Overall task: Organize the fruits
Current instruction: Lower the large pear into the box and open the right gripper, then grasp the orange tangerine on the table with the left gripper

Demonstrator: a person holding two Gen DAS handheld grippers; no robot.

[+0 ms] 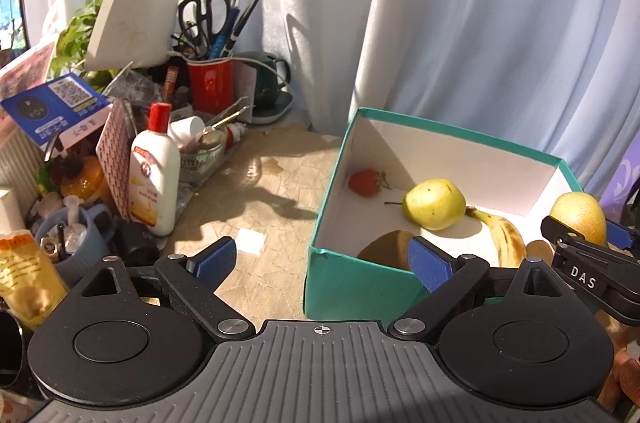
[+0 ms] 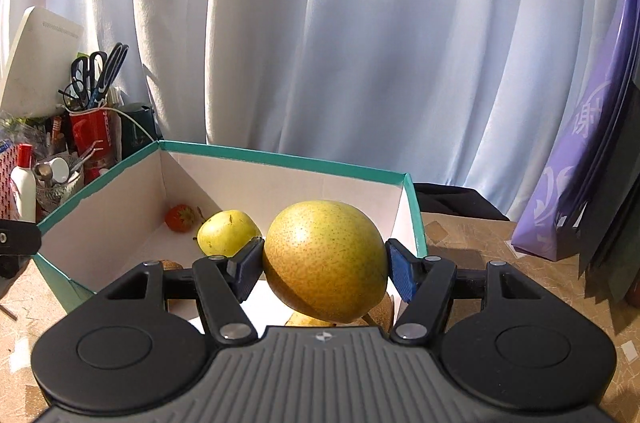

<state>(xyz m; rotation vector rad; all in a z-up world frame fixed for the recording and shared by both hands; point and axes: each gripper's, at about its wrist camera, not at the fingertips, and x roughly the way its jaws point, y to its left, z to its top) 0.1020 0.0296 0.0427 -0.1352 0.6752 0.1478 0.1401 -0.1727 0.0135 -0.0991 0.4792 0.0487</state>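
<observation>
Right gripper [image 2: 325, 269] pinches a firm, smooth, probably weighty pear [image 2: 325, 259] at its widest girth above the teal box [image 2: 280, 159]; left gripper [image 1: 322, 259] spread, empty.

Left gripper [image 1: 322, 259]: jaws spread wide, nothing between the blue pads. Right gripper [image 2: 326, 269]: jaws were clamped on a pear [image 2: 324, 259], held aloft.

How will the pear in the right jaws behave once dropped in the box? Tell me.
The pear is round and smooth, so it will probably roll on the flat floor of the box. It looks firm, held only at its sides by the right gripper. It may bump the green pear or the banana.
</observation>
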